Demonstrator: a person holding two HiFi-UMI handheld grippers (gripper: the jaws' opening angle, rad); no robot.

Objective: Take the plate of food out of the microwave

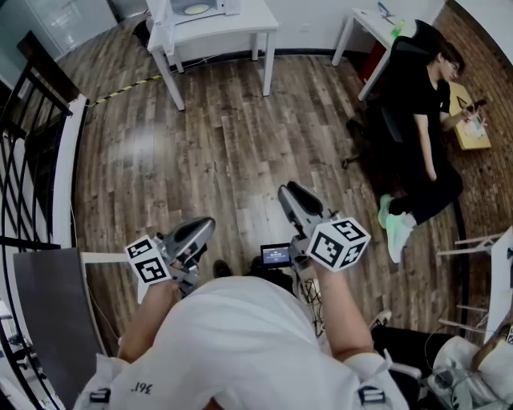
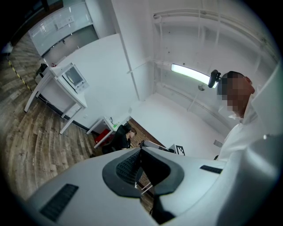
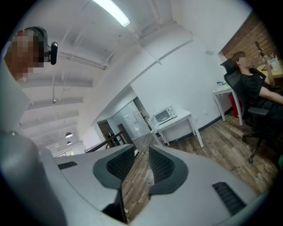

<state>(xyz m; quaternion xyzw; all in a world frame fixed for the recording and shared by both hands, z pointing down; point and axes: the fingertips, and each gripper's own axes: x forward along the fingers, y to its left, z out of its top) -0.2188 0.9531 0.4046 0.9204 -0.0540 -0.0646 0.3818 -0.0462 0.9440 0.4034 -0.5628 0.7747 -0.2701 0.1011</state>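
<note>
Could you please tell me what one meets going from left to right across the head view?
Railing → left gripper → right gripper → seated person

Pretty clearly an open office or lab space is shown here. A wood-plank floor (image 1: 240, 144) is laid throughout, a white table (image 1: 232, 28) is set at the far wall, and a microwave (image 3: 164, 114) is parked on it. At the right, an office chair (image 1: 401, 60) is occupied by a seated person (image 1: 425, 120) (brick wall (image 1: 485, 192) just beside). Strip lights (image 3: 112, 12) are mounted overhead, and a black railing (image 1: 24, 104) is seen at the left.
</note>
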